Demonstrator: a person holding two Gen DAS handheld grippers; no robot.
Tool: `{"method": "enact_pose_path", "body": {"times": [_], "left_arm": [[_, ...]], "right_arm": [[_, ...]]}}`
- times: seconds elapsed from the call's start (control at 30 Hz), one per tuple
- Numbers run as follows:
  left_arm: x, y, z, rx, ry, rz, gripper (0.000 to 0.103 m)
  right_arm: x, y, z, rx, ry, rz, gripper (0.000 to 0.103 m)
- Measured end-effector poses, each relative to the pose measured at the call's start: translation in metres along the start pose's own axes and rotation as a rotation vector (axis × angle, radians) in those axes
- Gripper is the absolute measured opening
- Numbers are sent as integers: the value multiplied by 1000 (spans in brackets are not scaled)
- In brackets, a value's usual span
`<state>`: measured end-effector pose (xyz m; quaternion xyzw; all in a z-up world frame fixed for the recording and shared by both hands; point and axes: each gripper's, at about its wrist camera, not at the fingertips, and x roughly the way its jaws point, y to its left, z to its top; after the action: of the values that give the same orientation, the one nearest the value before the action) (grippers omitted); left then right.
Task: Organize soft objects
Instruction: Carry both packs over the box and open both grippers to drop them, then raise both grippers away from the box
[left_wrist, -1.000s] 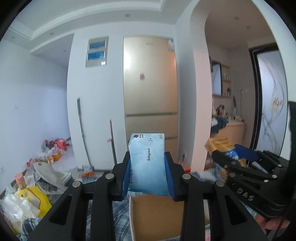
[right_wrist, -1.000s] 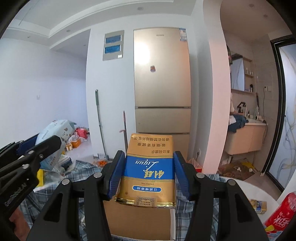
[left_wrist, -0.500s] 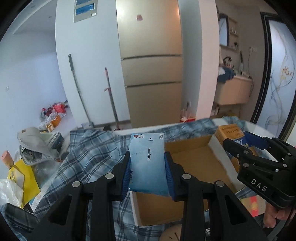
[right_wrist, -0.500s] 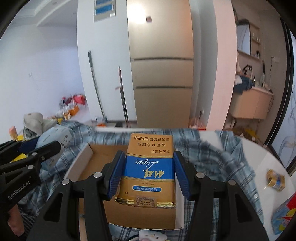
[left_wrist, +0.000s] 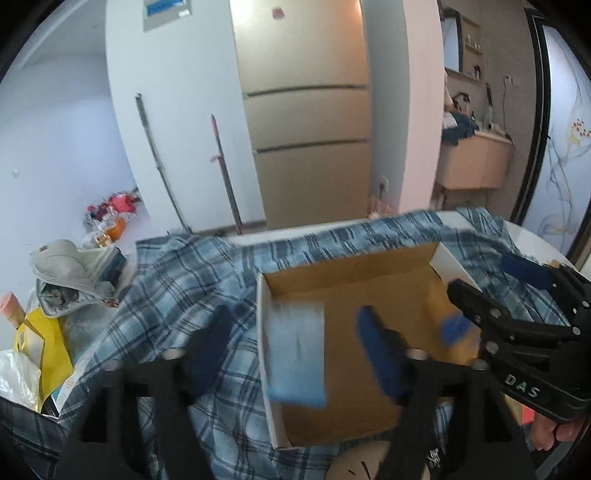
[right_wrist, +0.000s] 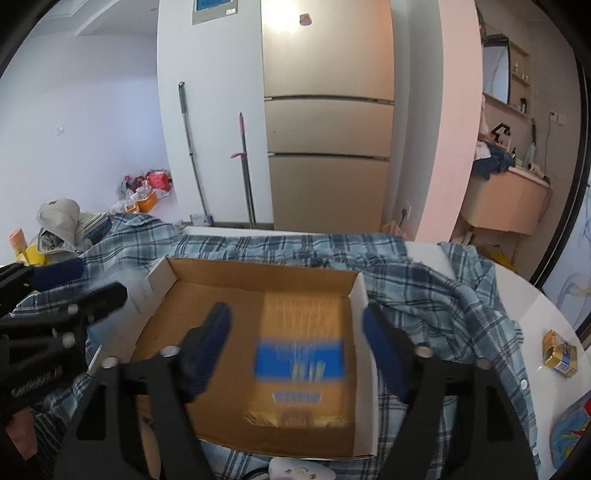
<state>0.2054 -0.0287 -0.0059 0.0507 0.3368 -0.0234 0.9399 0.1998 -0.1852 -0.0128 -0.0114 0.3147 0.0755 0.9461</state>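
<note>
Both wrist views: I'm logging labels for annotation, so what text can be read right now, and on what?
"DAS": on the right gripper body, left wrist view.
Blue pack: print blurred, unreadable.
Gold and blue pack: print blurred, unreadable.
Left gripper body lettering: too blurred to read.

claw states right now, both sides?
Left claw: open, blue tissue pack loose between its fingers, over the cardboard box.
Right claw: open, gold-and-blue pack released in the box.
</note>
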Motion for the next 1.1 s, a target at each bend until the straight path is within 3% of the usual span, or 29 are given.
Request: {"method": "enact_pose_path", "body": {"times": [0.13, 0.27, 0.53, 0.73, 0.83, 0.87, 1.1], "left_arm": [[-6, 6, 3, -30, -22, -8, 77], [-20, 12, 5, -57, -96, -36, 87], [-59, 13, 12, -67, -247, -28, 87], [-99, 12, 12, -54, -365, -29, 92], [-123, 11, 6, -44, -434, -22, 97], [-129, 10, 3, -39, -452, -25, 103], [-178, 6, -30, -53, -572, -31, 103]], "right_arm": [[-4, -3, 2, 14, -34, -19, 99], [-12, -3, 6, -8, -78, -40, 99], [-37, 3, 18, -77, -168, -104, 101], [-72, -2, 25, -66, -239, -70, 102], [-100, -3, 24, -83, -308, -79, 102], [-108, -5, 23, -76, -330, -73, 102], [-154, -6, 7, -22, -423, -50, 102]]}}
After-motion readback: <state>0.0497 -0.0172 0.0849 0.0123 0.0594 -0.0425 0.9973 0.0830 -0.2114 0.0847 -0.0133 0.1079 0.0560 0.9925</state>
